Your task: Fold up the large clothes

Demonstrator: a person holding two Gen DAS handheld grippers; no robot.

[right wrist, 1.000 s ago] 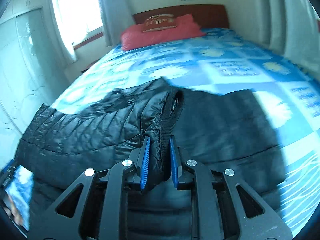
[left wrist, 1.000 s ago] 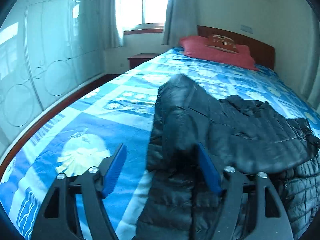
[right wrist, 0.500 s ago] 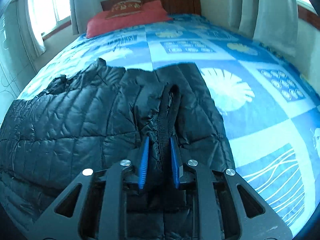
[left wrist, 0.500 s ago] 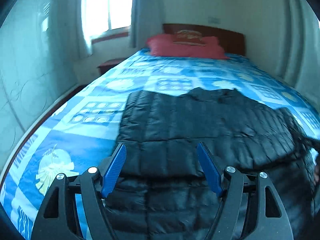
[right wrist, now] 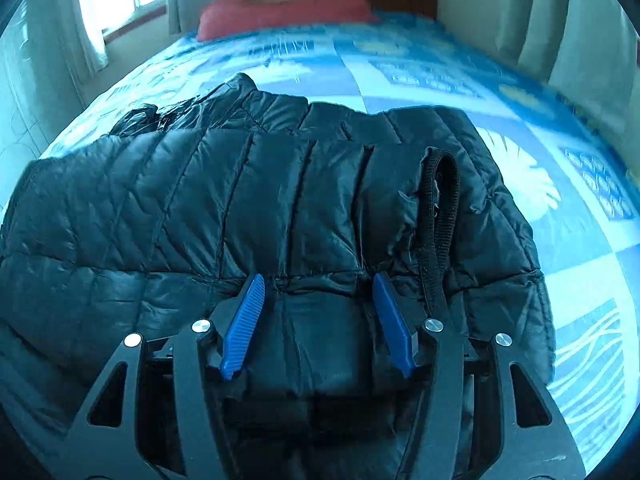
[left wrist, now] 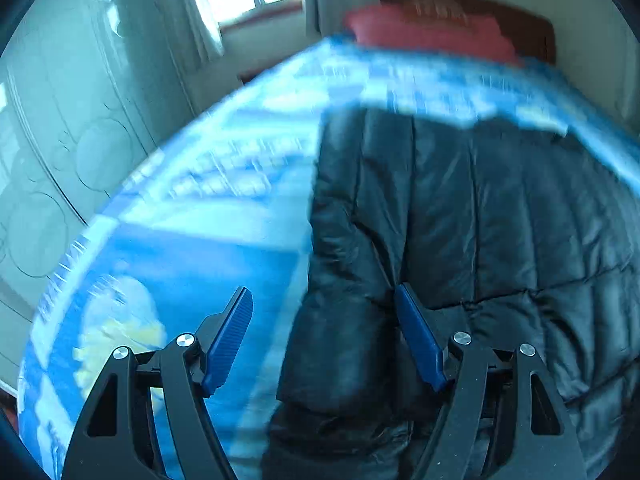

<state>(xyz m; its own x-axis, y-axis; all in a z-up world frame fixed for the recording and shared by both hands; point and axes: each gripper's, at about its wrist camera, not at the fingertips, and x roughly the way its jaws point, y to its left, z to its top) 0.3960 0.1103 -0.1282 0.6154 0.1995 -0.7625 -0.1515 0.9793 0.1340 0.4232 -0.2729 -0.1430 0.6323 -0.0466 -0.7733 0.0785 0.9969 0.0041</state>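
On bed: blue patterned bedspread (right wrist: 420,64), red pillow (right wrist: 280,4) at headboard end, wardrobe (left wrist: 60,160) along left side.
Jacket location: black quilted puffer jacket (right wrist: 200,208) flat on bedspread, near foot end, well apart from pillow.
Jacket axis: long axis crosswise to bed in right wrist view, running left-right; top layer's quilt channels running toward headboard. Collar end hard to place; bunched dark fabric at far left edge, unclear whether hood or collar.
Progress: judged partway. One panel or sleeve laid over body, edge forming a seam line across near side. Right side folded in, black webbing loop (right wrist: 438,200) standing up on top. Bulky, not compact yet.
Left to do: likely another fold across long axis, then flattening; puffy fill apt to spring back.
Left side edge: folded edge (left wrist: 340,280) straight, lying between fingers in left wrist view, heavy motion blur there.
Left gripper (left wrist: 324,340): jaws spread wide, nothing pinched, hovering over jacket's left edge.
Right gripper (right wrist: 318,322): jaws apart, nothing clamped, over fold seam; webbing loop just beside right finger.
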